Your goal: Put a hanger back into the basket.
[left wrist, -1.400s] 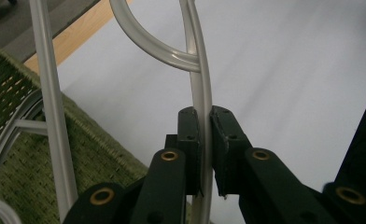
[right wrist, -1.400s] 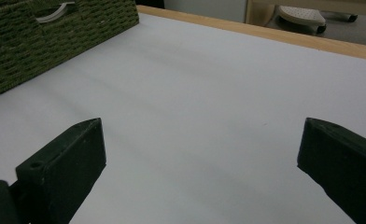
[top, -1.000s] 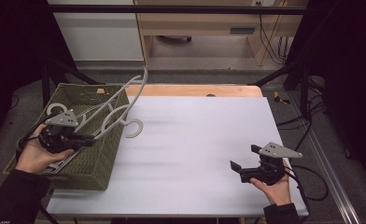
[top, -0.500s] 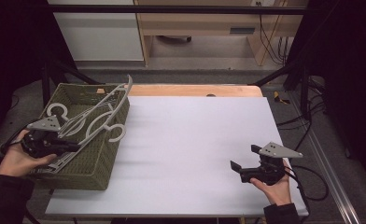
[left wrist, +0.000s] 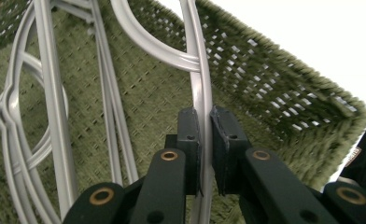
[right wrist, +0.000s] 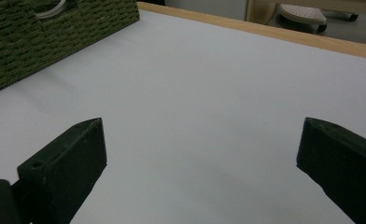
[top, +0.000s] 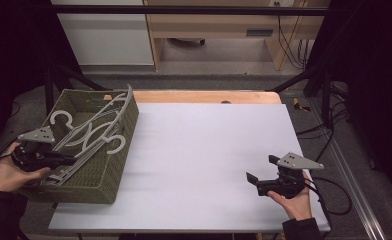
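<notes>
A green woven basket (top: 118, 150) stands at the table's left edge and holds several grey plastic hangers (top: 96, 131). My left gripper (top: 59, 160) reaches into the basket from its left side. In the left gripper view it (left wrist: 205, 140) is shut on the bar of a grey hanger (left wrist: 199, 84), with other hangers (left wrist: 50, 93) lying on the basket floor (left wrist: 148, 93). My right gripper (top: 256, 181) rests low over the white tabletop (top: 209, 150) at the front right, open. Nothing sits between its jaws in the right gripper view (right wrist: 200, 154), and the basket (right wrist: 41, 37) stands far off at the top left.
A wooden strip (top: 204, 96) edges the table's far side. Behind it are a wooden bench (top: 224, 25) and a white cabinet (top: 104, 35). Cables (top: 334, 195) trail from the right gripper over the table's right edge.
My left gripper has pulled back to the left and lowered the held hanger into the basket; the hangers now lie flatter inside. The right gripper has stayed put.
</notes>
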Demonstrator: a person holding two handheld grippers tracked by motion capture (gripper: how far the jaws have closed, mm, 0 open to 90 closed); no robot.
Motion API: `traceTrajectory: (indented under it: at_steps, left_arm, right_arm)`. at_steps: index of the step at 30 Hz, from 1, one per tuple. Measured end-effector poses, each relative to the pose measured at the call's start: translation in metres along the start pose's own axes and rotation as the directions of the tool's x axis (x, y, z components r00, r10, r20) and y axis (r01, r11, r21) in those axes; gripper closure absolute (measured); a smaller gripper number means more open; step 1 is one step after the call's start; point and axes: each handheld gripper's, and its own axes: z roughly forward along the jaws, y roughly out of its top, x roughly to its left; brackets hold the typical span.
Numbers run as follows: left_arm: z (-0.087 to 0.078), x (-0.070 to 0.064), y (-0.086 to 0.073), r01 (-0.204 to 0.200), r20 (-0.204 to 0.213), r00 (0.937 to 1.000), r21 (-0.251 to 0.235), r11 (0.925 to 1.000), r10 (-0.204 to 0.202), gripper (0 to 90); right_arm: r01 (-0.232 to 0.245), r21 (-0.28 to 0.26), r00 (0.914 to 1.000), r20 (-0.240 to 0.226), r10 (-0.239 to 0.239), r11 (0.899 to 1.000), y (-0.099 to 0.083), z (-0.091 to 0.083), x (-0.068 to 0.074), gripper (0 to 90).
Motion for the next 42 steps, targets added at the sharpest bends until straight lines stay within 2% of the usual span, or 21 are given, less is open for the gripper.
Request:
traceTrajectory:
  at_steps: [2,11,13,16,19,21,29,31,32,37,39,42]
  left_arm:
    - [0.0,0.004,-0.003,0.007,-0.01,0.9999,0.012,0.9999,-0.007,82.3]
    - [0.006,0.014,-0.013,0.035,0.009,0.9993,0.038,0.9987,-0.035,82.1]
    - [0.008,0.015,-0.014,0.042,0.008,0.9991,0.049,0.9979,-0.042,81.8]
    - [0.011,0.018,-0.017,0.059,0.027,0.9978,0.058,0.9966,-0.061,81.4]
    - [0.015,0.016,-0.019,0.063,0.02,0.9978,0.054,0.9965,-0.064,81.4]
    - [0.018,0.015,-0.019,0.06,0.012,0.9981,0.07,0.9957,-0.061,81.2]
    - [0.038,0.005,-0.01,0.059,-0.076,0.9959,0.136,0.989,-0.049,80.2]
    - [0.04,0.002,-0.005,0.062,-0.109,0.9929,0.126,0.9901,-0.048,76.1]
    - [0.041,0.0,-0.003,0.062,-0.13,0.9904,0.105,0.9925,-0.048,72.5]
    - [0.049,-0.008,0.012,0.08,-0.216,0.9743,0.059,0.9951,-0.065,54.3]
    - [0.057,-0.01,0.017,0.082,-0.223,0.9725,0.058,0.9949,-0.067,50.1]
    - [0.068,-0.011,0.021,0.086,-0.234,0.9701,0.086,0.9926,-0.063,49.4]
  right_arm:
    - [-0.001,0.001,1.0,0.002,0.001,1.0,0.0,0.0,0.0,1.8]
    - [0.0,0.004,1.0,0.001,0.0,1.0,0.0,0.001,0.0,1.8]
    - [0.005,0.004,1.0,-0.001,-0.005,1.0,0.0,0.0,0.0,1.8]
    - [0.0,0.001,1.0,0.002,0.0,1.0,0.0,0.0,0.0,1.8]
    - [0.003,0.005,1.0,-0.002,-0.003,1.0,0.0,0.0,0.0,1.8]
    - [0.0,0.004,1.0,-0.001,0.0,1.0,0.0,0.001,0.001,1.8]
    - [0.0,0.001,1.0,0.0,0.0,1.0,0.0,0.001,0.001,1.8]
    - [0.002,0.004,1.0,0.0,-0.002,1.0,0.0,0.001,0.001,1.8]
    - [0.002,0.004,1.0,0.0,-0.002,1.0,0.0,0.001,0.001,1.8]
    - [0.003,0.005,1.0,-0.002,-0.003,1.0,0.0,0.001,0.001,1.8]
    - [0.003,0.006,1.0,-0.002,-0.003,1.0,0.0,0.001,0.001,1.8]
    - [0.002,0.006,1.0,-0.002,-0.002,1.0,0.0,0.001,0.001,1.8]
